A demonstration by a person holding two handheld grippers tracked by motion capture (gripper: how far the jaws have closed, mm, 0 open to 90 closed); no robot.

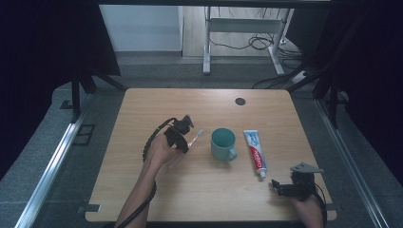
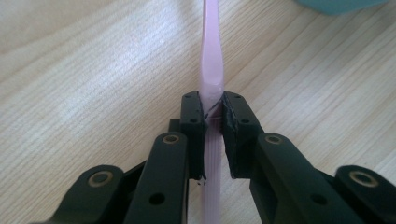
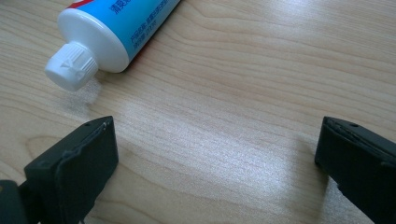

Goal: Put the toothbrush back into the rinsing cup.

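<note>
Your left gripper [image 1: 184,134] has the pink toothbrush [image 2: 211,70] pinched tight between its pads, jaws closed right down on the handle, and in the left gripper view the handle runs straight up the middle of the grip, so the hold looks square. From the high view the brush head [image 1: 200,132] points toward the teal mug [image 1: 223,143], which stands just beside it on the wooden table [image 1: 142,104]. My read: the brush is headed for that mug.

Your right gripper [image 1: 285,186] sits near the table's front right corner with its jaws spread wide and nothing between them; the white cap [image 3: 71,66] of the toothpaste tube [image 1: 255,151] lies just ahead of it, untouched, on the far side of the mug from the brush.

To do this step well, keep that pinch firm, because a thin smooth handle can swivel in the pads. Bring the brush clear above the mug's rim before you tip it, then turn your wrist so the brush stands nearly upright and lower one end inside. Don't nudge the rim sideways on the way; the mug looks light enough to slide or tip. Open only once the end rests in the mug, so the brush leans against the wall rather than bouncing out. Leave your right gripper parked wide, clear of the tube.
</note>
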